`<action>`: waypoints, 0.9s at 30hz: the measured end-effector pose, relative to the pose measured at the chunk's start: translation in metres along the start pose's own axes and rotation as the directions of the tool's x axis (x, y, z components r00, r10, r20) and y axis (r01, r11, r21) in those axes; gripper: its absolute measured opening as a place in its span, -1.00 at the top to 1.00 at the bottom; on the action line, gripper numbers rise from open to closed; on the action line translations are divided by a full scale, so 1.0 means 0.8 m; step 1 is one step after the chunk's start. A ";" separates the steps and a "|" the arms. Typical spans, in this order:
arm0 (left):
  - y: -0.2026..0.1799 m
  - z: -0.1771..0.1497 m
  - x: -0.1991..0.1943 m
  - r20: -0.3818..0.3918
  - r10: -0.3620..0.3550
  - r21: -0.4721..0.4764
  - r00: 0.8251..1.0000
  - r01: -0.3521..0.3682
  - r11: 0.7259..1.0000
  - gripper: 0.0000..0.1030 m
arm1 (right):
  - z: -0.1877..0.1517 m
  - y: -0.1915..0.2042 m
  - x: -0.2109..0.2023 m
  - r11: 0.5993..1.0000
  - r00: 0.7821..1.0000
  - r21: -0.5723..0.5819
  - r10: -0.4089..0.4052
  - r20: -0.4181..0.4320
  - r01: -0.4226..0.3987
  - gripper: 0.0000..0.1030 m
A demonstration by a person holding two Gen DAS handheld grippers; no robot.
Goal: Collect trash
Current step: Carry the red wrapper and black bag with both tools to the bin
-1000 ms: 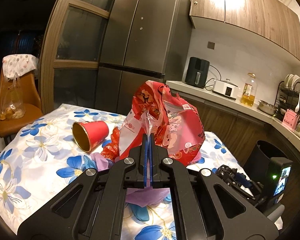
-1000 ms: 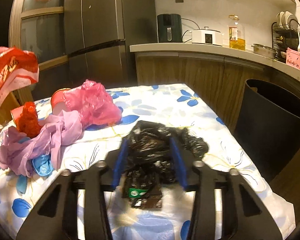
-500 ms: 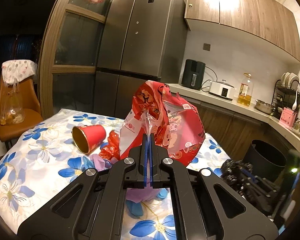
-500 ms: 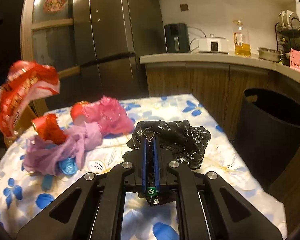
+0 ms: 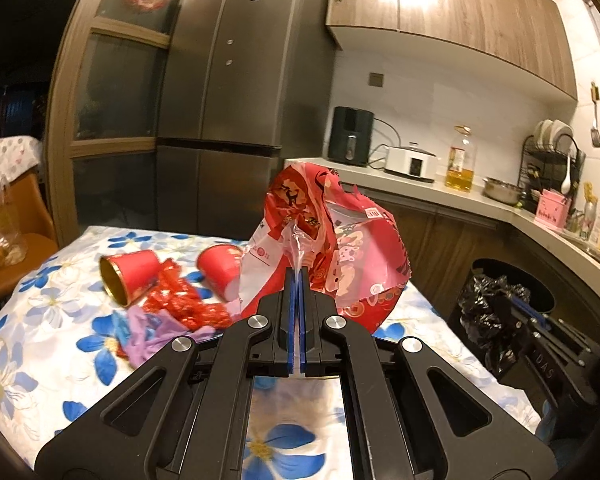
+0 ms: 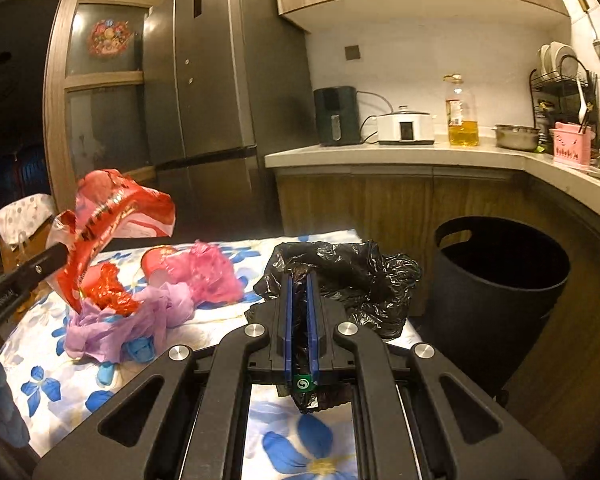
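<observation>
- The black bag point(image 6: 352, 280) is pinched between the fingers point(image 6: 287, 320) of my right gripper point(image 6: 300, 312), which a second ago stood spread around it on the desk point(image 6: 220, 320); it now hangs clear of the cloth.
- The red bag point(image 5: 332, 248) stays clamped in my left gripper point(image 5: 298, 304), fingers pressed together on its crumpled edge, held above the desk.
- Both bags now sit nearer the black bin point(image 6: 500, 280), which stands just beside the desk's right edge.
- Judgement: both loads are secured; next comes carrying them over the bin's rim.
- Remaining on the desk: two red cups point(image 5: 132, 272), red wrapper point(image 5: 180, 304), purple bag point(image 6: 112, 328), pink bag point(image 6: 208, 276).
</observation>
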State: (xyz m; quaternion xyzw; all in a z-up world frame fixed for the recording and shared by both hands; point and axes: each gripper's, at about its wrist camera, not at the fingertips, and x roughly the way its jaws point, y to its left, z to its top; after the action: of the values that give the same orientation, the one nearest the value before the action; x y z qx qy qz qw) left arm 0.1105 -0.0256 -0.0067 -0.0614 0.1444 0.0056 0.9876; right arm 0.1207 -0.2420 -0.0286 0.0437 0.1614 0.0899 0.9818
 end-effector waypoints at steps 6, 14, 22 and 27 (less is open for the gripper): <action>-0.033 0.007 0.011 0.009 -0.047 0.033 0.999 0.047 0.998 1.00 | 0.010 -0.023 -0.012 0.999 0.999 0.012 -0.038 0.030 0.038 0.86; -0.092 0.014 0.031 0.011 -0.130 0.083 0.991 0.129 0.988 1.00 | 0.019 -0.061 -0.022 0.994 0.992 0.033 -0.110 0.064 0.108 0.87; -0.159 0.015 0.052 0.000 -0.230 0.131 0.973 0.228 0.965 1.00 | 0.030 -0.104 -0.033 0.980 0.975 0.048 -0.199 0.099 0.196 0.87; -0.202 0.018 0.067 -0.001 -0.282 0.148 0.959 0.279 0.949 1.00 | 0.041 -0.132 -0.036 0.968 0.961 0.060 -0.248 0.124 0.242 0.87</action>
State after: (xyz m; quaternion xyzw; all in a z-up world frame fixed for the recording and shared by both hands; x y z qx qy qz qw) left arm 0.1703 -0.1843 0.0112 -0.0086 0.1241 -0.1448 0.9816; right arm 0.1216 -0.3529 -0.0011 0.0511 0.1028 -0.0390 0.9926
